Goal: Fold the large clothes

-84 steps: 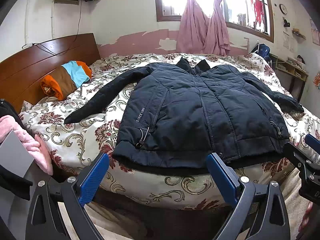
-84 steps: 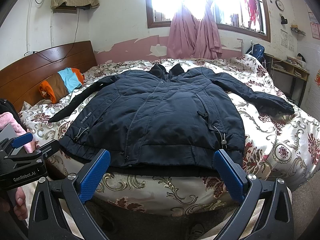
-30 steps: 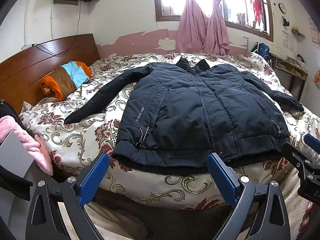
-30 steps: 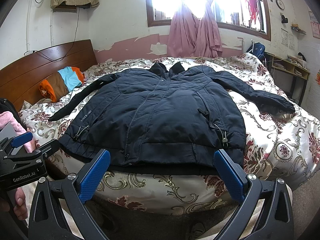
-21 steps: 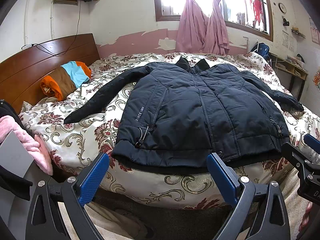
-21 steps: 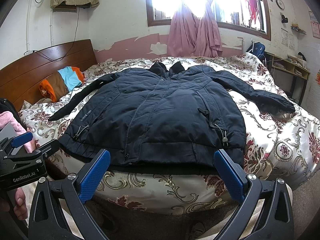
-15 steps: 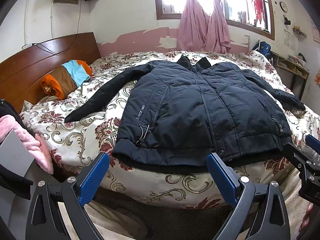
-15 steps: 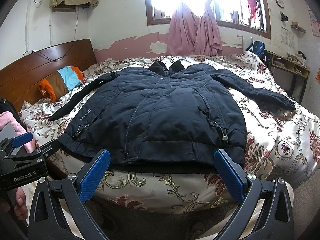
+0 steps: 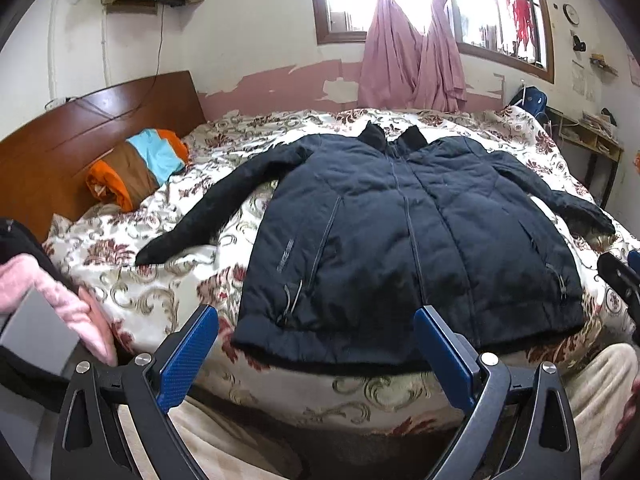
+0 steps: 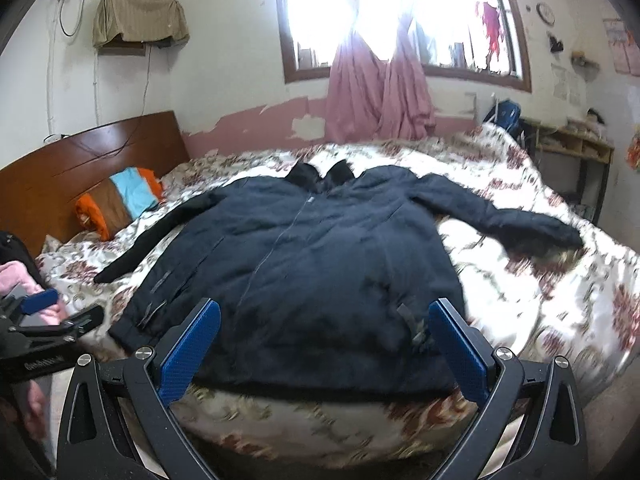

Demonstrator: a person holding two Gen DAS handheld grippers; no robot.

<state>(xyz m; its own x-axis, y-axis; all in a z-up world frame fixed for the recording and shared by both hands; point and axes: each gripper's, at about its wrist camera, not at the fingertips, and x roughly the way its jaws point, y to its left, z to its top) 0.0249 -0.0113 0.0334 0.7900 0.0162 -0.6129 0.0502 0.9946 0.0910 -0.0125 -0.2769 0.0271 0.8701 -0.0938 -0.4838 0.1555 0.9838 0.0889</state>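
Nearest the left wrist camera, the left gripper (image 9: 316, 350) is hovering short of the bed's edge with its two blue-padded fingers (image 9: 188, 352) spread wide apart and holding nothing. In the right wrist view the right gripper (image 10: 325, 346) is doing the same, its blue fingers (image 10: 460, 350) standing well apart and empty, with the jacket's lower edge showing between them. Just beyond both tools, the dark jacket (image 9: 404, 236) is lying flat and face up on the bed (image 9: 168, 292), its zip closed, its hem hanging at the near edge of the mattress and its collar pointing toward the far wall. One sleeve (image 9: 224, 208) is stretching out to the left across the floral bedspread, and the other sleeve (image 10: 500, 216) is reaching out to the right. At the left edge of the left view, something pink and fluffy (image 9: 76, 312) is sitting close to the camera. Farther back on the left, a rolled orange, brown and light blue bundle (image 9: 136, 168) is resting against the wooden headboard (image 9: 80, 128). Behind the bed, pink curtains (image 9: 412, 60) are hanging, tied together, in front of a bright window (image 10: 392, 12).
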